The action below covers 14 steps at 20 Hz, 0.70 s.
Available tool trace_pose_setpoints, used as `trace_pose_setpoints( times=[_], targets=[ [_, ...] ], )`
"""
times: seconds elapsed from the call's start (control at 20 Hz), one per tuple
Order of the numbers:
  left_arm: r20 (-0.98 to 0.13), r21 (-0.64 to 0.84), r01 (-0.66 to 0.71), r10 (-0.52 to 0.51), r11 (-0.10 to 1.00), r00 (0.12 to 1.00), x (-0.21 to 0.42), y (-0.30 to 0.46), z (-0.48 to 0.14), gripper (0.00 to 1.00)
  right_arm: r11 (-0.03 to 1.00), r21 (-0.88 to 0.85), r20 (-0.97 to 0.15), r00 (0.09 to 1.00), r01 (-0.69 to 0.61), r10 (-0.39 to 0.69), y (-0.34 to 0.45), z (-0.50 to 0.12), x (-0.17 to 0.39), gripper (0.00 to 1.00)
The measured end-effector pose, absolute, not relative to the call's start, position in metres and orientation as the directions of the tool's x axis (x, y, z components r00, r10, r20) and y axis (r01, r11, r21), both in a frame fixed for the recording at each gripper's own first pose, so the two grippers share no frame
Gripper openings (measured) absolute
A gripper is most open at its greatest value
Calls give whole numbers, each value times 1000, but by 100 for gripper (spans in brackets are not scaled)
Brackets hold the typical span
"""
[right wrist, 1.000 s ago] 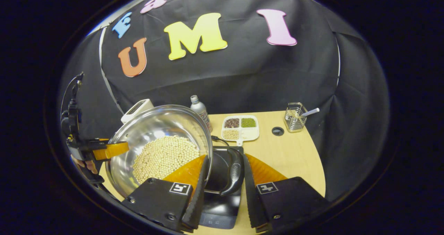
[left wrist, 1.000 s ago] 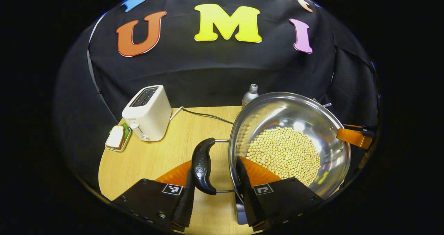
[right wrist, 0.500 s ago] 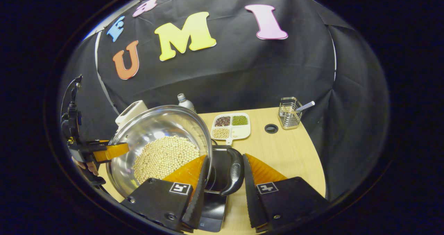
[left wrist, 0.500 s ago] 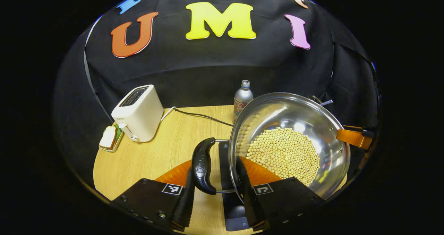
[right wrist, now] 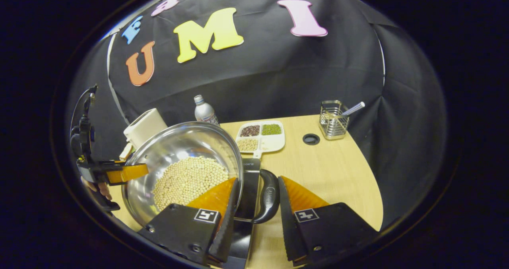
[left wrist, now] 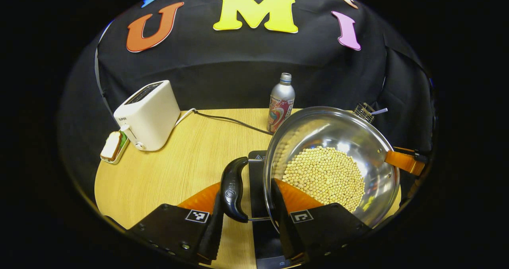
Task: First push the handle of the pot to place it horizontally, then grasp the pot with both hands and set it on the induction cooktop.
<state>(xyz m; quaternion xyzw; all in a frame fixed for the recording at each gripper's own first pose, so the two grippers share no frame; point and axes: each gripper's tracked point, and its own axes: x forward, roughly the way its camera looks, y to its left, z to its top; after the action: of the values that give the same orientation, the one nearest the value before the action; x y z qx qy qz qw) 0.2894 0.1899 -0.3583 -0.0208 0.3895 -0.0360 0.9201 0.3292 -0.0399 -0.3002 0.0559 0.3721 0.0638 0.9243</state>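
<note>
A steel pot [left wrist: 342, 130] [right wrist: 175, 146] half full of soybeans [left wrist: 324, 175] hangs over the black induction cooktop [left wrist: 256, 169] [right wrist: 248, 185]; contact between them is hidden. My left gripper [left wrist: 246, 183] is shut on the pot's black handle [left wrist: 232, 189], one finger outside it and the other inside the rim. My right gripper [right wrist: 258, 179] is shut on the opposite black handle [right wrist: 269, 197] in the same way. Each gripper also appears across the pot: the right gripper [left wrist: 401, 161] and the left gripper [right wrist: 119, 173], the latter with a hand [right wrist: 99, 189] behind it.
On the wooden table [left wrist: 179, 169] stand a white toaster [left wrist: 147, 116] with its cable [left wrist: 230, 120], a small dish with bread [left wrist: 112, 146] and a metal bottle [left wrist: 280, 102]. A divided tray of grains [right wrist: 260, 136], a wire holder [right wrist: 334, 120] and a cable hole [right wrist: 310, 139] lie to the right.
Both grippers have carried the pot across the table. The cooktop, earlier just a sliver at the bottom, now reaches under both handles. The toaster and bottle look farther off.
</note>
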Motion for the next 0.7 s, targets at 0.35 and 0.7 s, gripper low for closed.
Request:
trace_pose_setpoints(
  times=[0.35, 0.7],
  targets=[
    [-713, -151, 20, -123, 988, 690, 292, 184, -368, 51, 981, 188, -632, 757, -58, 166, -42, -314, 333, 58],
    [-656, -111, 45, -107, 993, 748, 292, 192, -351, 66, 984, 174, -583, 804, -23, 122, -46, -308, 330, 67]
  ],
)
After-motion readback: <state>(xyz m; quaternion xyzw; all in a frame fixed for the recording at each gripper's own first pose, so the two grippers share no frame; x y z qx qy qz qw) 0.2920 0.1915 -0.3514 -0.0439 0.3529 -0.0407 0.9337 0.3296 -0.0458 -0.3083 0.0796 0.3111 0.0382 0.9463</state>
